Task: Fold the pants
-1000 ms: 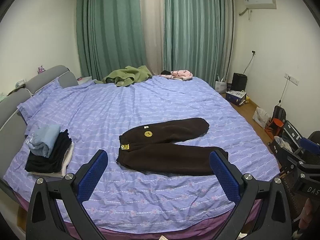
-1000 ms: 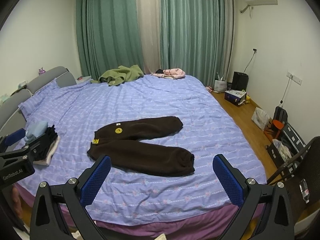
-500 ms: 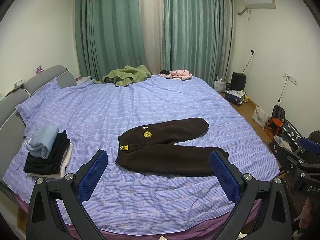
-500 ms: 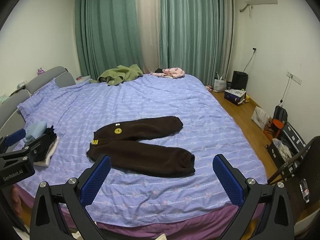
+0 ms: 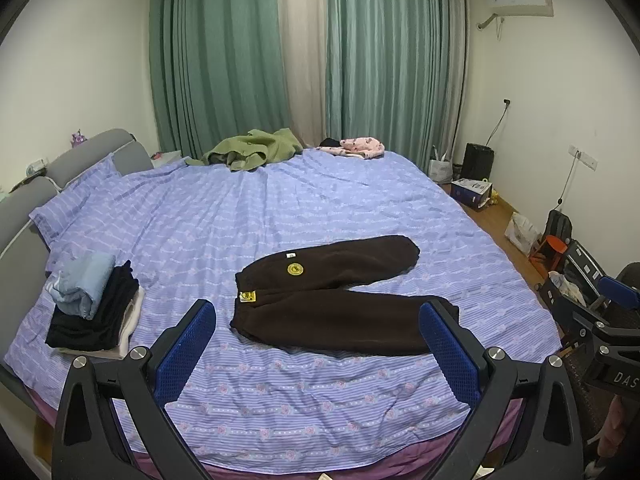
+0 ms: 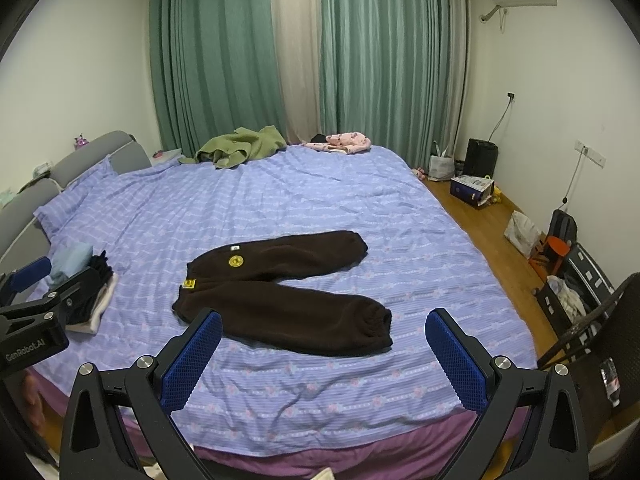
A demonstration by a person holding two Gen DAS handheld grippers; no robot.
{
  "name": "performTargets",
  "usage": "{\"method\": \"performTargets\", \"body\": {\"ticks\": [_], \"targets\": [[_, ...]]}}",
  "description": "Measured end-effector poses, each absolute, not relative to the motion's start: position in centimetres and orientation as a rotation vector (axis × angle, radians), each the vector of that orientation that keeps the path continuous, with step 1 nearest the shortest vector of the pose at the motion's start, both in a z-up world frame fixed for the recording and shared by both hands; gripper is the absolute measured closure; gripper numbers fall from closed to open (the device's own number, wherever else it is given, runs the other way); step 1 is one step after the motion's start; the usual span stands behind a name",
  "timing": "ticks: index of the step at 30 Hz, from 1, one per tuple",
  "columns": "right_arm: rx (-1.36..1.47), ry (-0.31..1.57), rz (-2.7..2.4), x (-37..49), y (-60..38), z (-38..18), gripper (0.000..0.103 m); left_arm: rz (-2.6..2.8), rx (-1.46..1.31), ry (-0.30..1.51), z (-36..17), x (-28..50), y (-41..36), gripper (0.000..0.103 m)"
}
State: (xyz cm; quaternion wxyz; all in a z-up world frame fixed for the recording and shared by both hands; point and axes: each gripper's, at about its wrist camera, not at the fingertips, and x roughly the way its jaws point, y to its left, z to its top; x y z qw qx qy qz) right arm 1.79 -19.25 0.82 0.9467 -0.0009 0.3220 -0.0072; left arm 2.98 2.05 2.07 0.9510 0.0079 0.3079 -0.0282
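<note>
Dark brown fleece pants (image 5: pixel 332 300) (image 6: pixel 280 292) lie flat on the purple striped bed (image 5: pixel 320 208) (image 6: pixel 280 200), waist to the left with a yellow round patch, legs spread in a V toward the right. My left gripper (image 5: pixel 318 332) hangs open near the bed's front edge, short of the pants, nothing between its blue pads. My right gripper (image 6: pixel 324 336) is likewise open and empty, just in front of the lower leg. Each gripper shows at the edge of the other's view.
A stack of folded clothes (image 5: pixel 94 308) (image 6: pixel 84 280) sits at the bed's left side. A green garment (image 5: pixel 252 152) and a pink one (image 5: pixel 360 145) lie at the far end. Bags, a box (image 6: pixel 472 190) and a chair (image 6: pixel 600 340) crowd the floor on the right.
Both views have shifted slightly; the pants and both grippers stay as they were, open and clear of the cloth.
</note>
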Motion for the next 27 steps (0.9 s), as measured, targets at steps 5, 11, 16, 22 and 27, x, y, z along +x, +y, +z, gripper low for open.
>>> {"method": "performTargets", "body": {"ticks": [5,11,16,22,27], "targets": [[0.003,0.674,-0.010,2.6,-19.5,0.3,0.000,-0.057,0.022,0.643,1.6,4.1,1.7,0.000],[0.013,0.710,0.002,4.2,-19.7,-0.5,0.000,-0.048,0.023,0.677,0.4,5.8,1.6,0.000],[0.042,0.746,0.002,6.4,-20.6,-1.7,0.000,-0.036,0.047,0.692,-0.8,7.8,1.0,0.000],[0.057,0.779,0.001,10.3,-22.1,-4.2,0.000,-0.044,0.076,0.694,-3.6,11.2,-0.5,0.000],[0.050,0.830,-0.006,14.2,-24.1,-7.8,0.007,-0.063,0.072,0.758,-7.5,14.9,-2.7,0.000]]}}
